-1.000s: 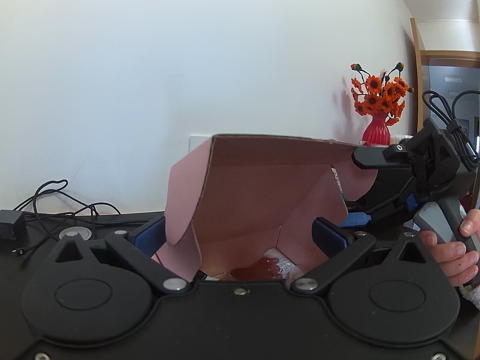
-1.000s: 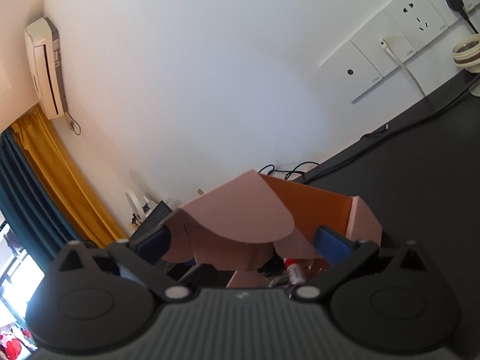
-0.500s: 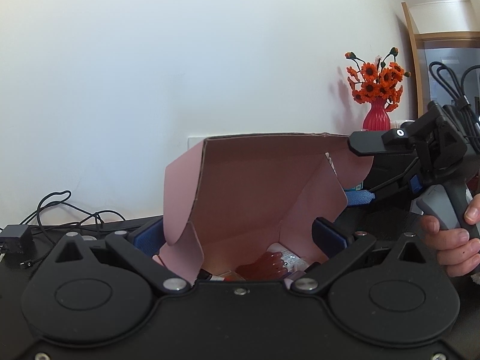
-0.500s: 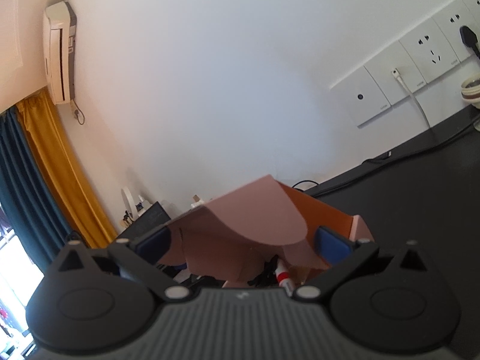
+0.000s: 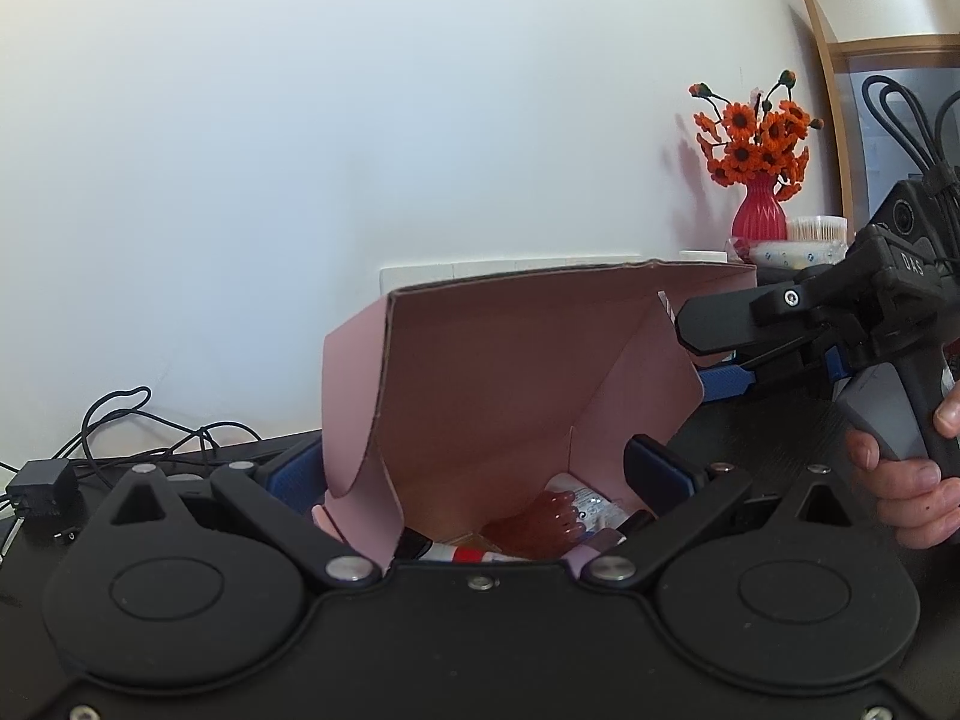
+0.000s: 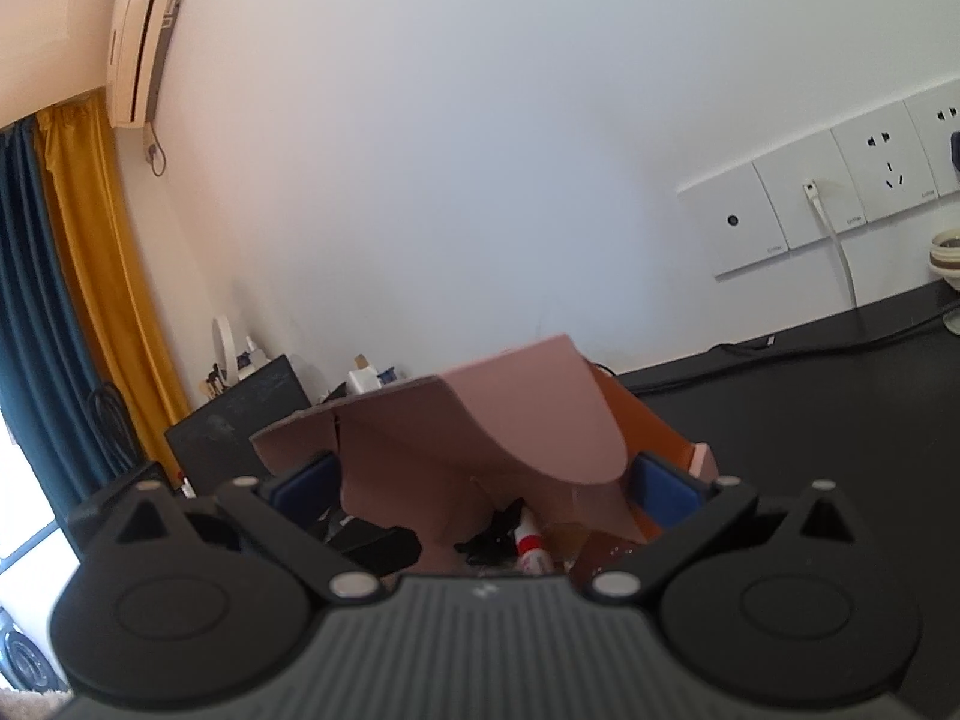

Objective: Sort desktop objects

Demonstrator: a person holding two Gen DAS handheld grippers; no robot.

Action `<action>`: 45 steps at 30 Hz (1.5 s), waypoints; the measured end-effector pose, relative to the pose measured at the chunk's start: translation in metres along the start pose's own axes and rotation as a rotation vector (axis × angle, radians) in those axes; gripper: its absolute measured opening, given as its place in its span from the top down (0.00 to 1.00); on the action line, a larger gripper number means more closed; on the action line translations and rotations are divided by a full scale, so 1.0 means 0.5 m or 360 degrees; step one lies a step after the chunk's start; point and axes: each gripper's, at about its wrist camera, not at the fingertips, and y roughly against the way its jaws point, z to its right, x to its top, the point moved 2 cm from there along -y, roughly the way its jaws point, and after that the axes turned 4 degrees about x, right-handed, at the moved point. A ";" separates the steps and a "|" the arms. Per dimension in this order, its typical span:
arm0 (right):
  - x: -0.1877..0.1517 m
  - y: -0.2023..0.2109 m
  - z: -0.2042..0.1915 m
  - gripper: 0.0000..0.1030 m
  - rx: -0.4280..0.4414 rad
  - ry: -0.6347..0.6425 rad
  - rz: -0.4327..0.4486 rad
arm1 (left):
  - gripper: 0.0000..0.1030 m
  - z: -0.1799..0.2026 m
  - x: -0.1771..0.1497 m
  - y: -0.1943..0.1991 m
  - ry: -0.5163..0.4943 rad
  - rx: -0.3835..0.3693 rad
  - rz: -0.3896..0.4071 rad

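Observation:
A pink cardboard box (image 5: 498, 384) stands on the black desk with its lid raised. Inside lie a red-and-white tube (image 5: 474, 553), a translucent reddish foot-shaped item (image 5: 540, 519) and a clear packet. My left gripper (image 5: 474, 471) is open, its blue pads on either side of the box's near end. My right gripper (image 5: 711, 369), held by a hand (image 5: 906, 492), is at the lid's right side flap. In the right wrist view the right gripper (image 6: 483, 480) is open with the rounded pink flap (image 6: 540, 420) between its fingers, and the tube (image 6: 529, 535) shows below.
A red vase of orange flowers (image 5: 759, 210) and a tub of cotton swabs (image 5: 816, 229) stand at the back right. Cables and a black adapter (image 5: 39, 480) lie at the left. Wall sockets (image 6: 840, 204) with a white cable, and a black panel (image 6: 240, 414), border the desk.
The right gripper has rolled level and risen a little beside the lid flap. The lid stays raised and both grippers' gaps are unchanged. The left view has shifted slightly.

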 end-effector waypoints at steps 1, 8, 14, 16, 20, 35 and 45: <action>0.000 0.001 0.002 0.01 -0.0002 -0.0009 0.0003 | 0.00 0.001 0.000 0.000 -0.0005 0.0001 -0.0006; 0.002 0.009 0.010 0.01 -0.0013 -0.0030 0.0041 | 0.00 0.001 0.003 0.001 -0.0034 -0.0011 -0.0028; -0.001 0.009 0.003 0.01 0.0048 -0.0052 0.0032 | 0.00 -0.008 0.004 0.016 -0.0014 -0.0086 -0.0072; 0.000 0.010 -0.002 0.01 0.0041 -0.0037 0.0029 | 0.00 -0.010 0.004 0.024 0.0013 -0.0109 -0.0065; 0.006 0.015 -0.001 0.01 0.0069 -0.0078 0.0035 | 0.00 -0.009 0.004 0.029 0.0000 -0.0119 -0.0068; 0.027 0.027 -0.017 0.01 0.0094 -0.0100 -0.0105 | 0.00 0.004 -0.010 0.044 -0.0096 -0.0154 -0.0102; 0.036 0.056 -0.035 0.01 0.0058 0.0013 0.0026 | 0.00 0.001 -0.010 0.046 -0.0073 -0.0172 -0.0094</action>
